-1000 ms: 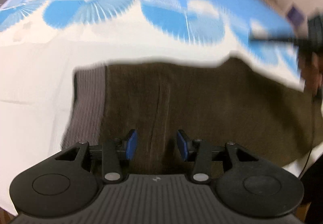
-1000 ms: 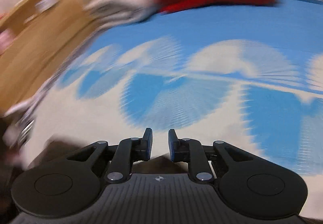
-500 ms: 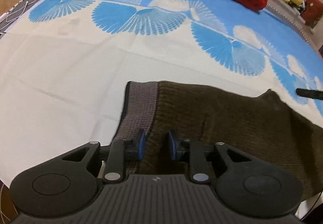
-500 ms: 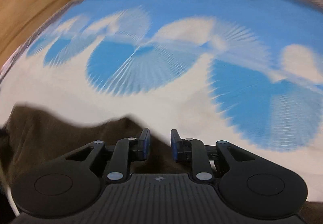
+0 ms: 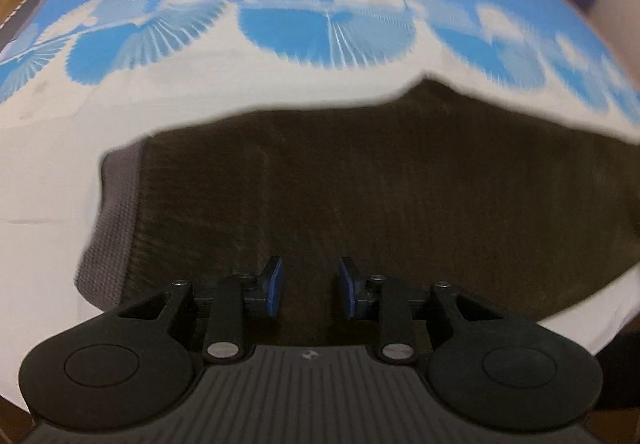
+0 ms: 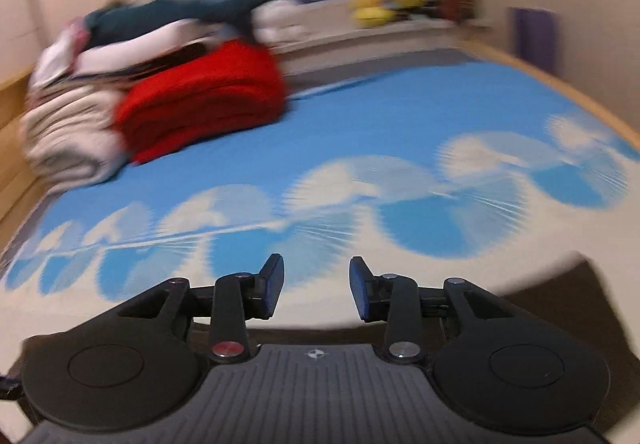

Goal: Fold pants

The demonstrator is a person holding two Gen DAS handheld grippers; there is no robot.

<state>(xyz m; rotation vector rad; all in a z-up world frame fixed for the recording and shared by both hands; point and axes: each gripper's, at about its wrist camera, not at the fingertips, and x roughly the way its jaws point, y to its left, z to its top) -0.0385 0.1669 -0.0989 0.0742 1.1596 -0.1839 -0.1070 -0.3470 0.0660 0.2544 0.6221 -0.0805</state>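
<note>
Dark brown pants [image 5: 360, 183] lie flat on the bed sheet, with a grey ribbed waistband [image 5: 112, 219] at their left end. My left gripper [image 5: 308, 290] is open and empty, just above the near part of the pants. My right gripper [image 6: 316, 292] is open and empty, raised over the sheet; a brown edge of the pants [image 6: 568, 300] shows under it and to its right.
The bed has a white and blue fan-pattern sheet [image 6: 400, 147]. A folded red blanket [image 6: 208, 99] and a pile of light clothes [image 6: 68, 139] sit at the far left. Yellow plush toys [image 6: 380, 1] rest on a windowsill. A wooden bed frame [image 6: 560, 83] runs along the right.
Both grippers opened wider. The left one moved right along the pants, away from the waistband. The right one lifted and tilted up, so the room behind the bed shows.
</note>
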